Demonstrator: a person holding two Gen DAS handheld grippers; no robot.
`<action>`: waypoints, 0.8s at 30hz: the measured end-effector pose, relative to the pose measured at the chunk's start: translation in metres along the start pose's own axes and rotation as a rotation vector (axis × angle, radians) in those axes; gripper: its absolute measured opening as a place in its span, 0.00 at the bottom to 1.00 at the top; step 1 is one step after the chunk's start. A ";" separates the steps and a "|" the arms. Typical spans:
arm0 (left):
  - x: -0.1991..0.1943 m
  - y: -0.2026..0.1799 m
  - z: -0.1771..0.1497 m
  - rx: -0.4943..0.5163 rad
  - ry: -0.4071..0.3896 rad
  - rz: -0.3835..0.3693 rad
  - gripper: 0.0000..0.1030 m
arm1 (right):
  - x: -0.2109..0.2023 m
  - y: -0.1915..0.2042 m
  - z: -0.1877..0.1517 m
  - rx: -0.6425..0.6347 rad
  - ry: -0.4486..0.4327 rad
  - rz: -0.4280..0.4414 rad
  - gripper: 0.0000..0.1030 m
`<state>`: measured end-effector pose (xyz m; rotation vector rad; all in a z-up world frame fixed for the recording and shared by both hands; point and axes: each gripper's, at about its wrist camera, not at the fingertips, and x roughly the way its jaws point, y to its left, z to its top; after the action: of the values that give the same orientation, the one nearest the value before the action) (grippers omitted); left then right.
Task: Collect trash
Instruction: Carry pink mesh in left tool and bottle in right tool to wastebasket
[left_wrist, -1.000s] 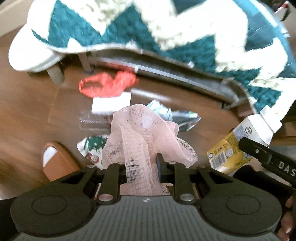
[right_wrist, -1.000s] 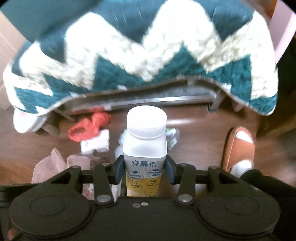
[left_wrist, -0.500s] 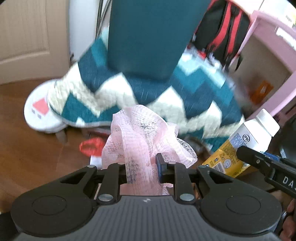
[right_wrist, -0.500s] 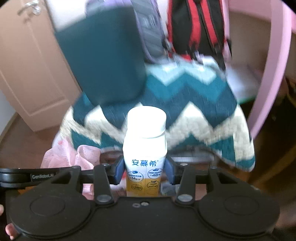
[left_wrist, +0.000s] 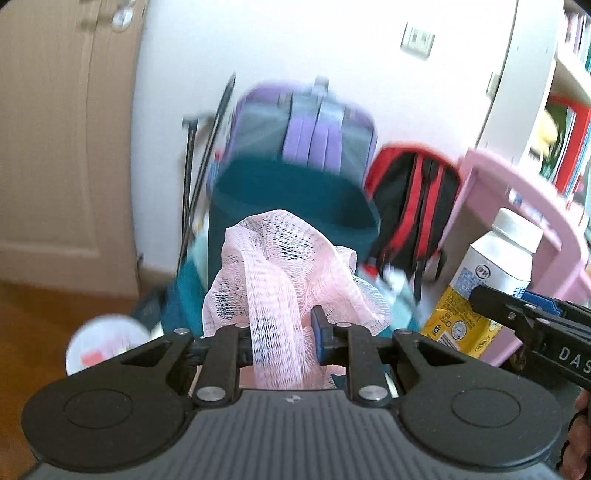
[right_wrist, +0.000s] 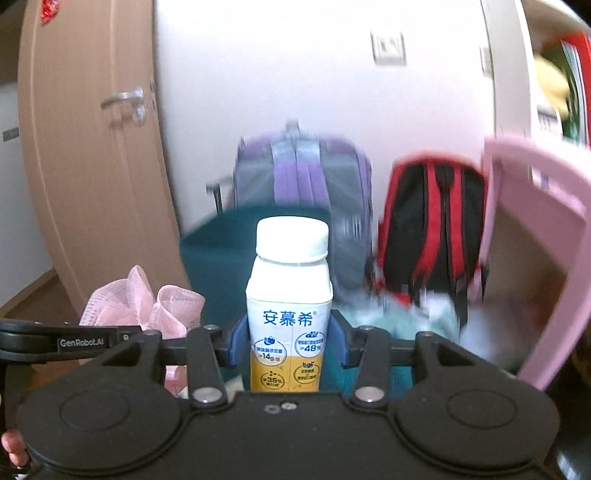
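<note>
My left gripper (left_wrist: 284, 338) is shut on a crumpled pink mesh net (left_wrist: 284, 273), which bulges up out of its jaws. My right gripper (right_wrist: 290, 345) is shut on a white and yellow yogurt bottle (right_wrist: 290, 306) with a white cap, held upright between the blue pads. In the left wrist view the bottle (left_wrist: 487, 280) and the right gripper's finger (left_wrist: 517, 317) show at the right edge. From the right wrist camera the pink net (right_wrist: 147, 302) and the left gripper's arm (right_wrist: 55, 341) appear at the lower left. Both views are lifted off the floor and face the wall.
Ahead stands a teal chair back (left_wrist: 291, 199), with a purple backpack (left_wrist: 306, 125) and a red and black backpack (left_wrist: 410, 199) behind it against the white wall. A pink shelf frame (right_wrist: 535, 236) is on the right, a wooden door (right_wrist: 92, 147) on the left.
Both grippers rose from near the floor and tilted up. The floor litter and zigzag blanket dropped out of sight; the wall, backpacks and door came into view. Both grips stayed the same.
</note>
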<state>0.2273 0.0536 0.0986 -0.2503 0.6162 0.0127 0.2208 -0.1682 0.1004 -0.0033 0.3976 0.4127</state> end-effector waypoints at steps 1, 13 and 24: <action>-0.001 -0.002 0.013 0.007 -0.016 -0.002 0.19 | 0.002 0.002 0.011 -0.008 -0.019 -0.001 0.43; 0.039 -0.014 0.120 0.101 -0.118 0.037 0.20 | 0.075 0.016 0.088 -0.031 -0.060 -0.009 0.43; 0.127 -0.002 0.141 0.137 -0.034 0.068 0.20 | 0.167 0.017 0.089 -0.049 0.056 0.031 0.43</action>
<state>0.4116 0.0775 0.1375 -0.0958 0.5885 0.0403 0.3880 -0.0805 0.1207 -0.0561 0.4427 0.4536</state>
